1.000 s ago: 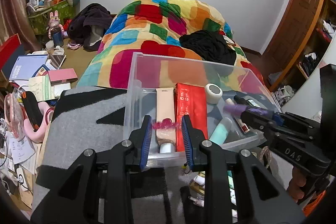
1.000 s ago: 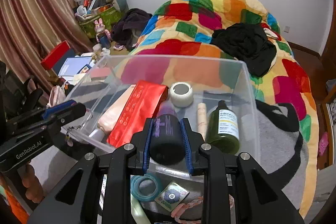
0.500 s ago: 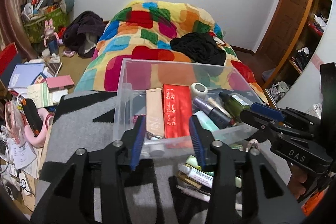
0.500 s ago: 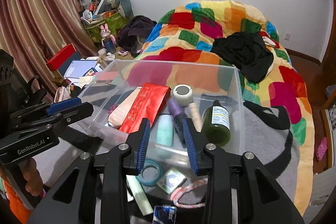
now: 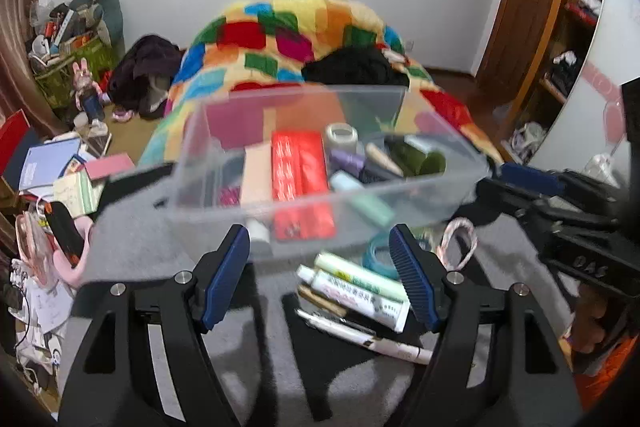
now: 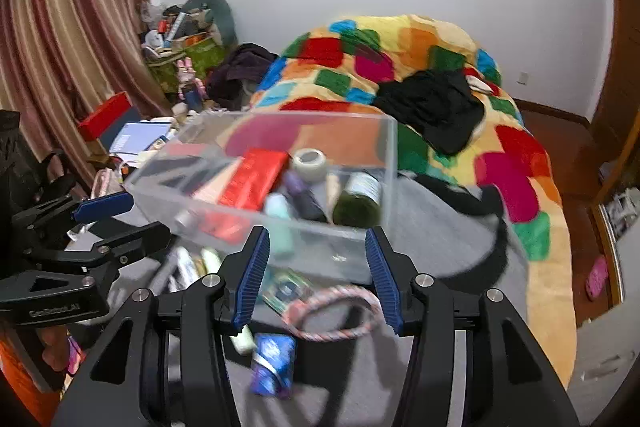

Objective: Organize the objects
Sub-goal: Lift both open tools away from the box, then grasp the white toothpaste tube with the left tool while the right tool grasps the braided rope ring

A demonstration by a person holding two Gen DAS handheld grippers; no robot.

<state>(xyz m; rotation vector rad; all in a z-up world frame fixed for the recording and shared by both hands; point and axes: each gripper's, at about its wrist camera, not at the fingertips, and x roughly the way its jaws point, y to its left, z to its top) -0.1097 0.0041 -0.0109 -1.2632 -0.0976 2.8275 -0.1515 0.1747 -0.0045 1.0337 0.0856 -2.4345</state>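
A clear plastic bin (image 5: 188,183) stands on a grey blanket. It holds a red box (image 5: 300,167), a peach tube (image 5: 256,175), a tape roll (image 5: 341,135), a purple bottle (image 6: 304,197) and a green bottle (image 6: 356,203). My left gripper (image 5: 320,247) hovers before the bin's near wall, its jaws opening with nothing between them. My right gripper (image 6: 316,247) is at the bin's near right corner, jaws also opening and empty. Loose tubes (image 5: 360,287), a pen (image 5: 360,335), a rope loop (image 6: 336,311) and a blue packet (image 6: 272,363) lie in front of the bin.
A bed with a patchwork quilt (image 5: 304,39) and black clothes (image 6: 432,107) lies behind the bin. Books, boxes and clutter (image 5: 52,167) cover the floor at left. Curtains (image 6: 60,39) hang at far left; shelves (image 5: 568,39) and a wooden door stand at right.
Both grippers pulled back from the bin and widened. The right one let go of the purple bottle, which now lies in the bin. A pink item left the left jaws.
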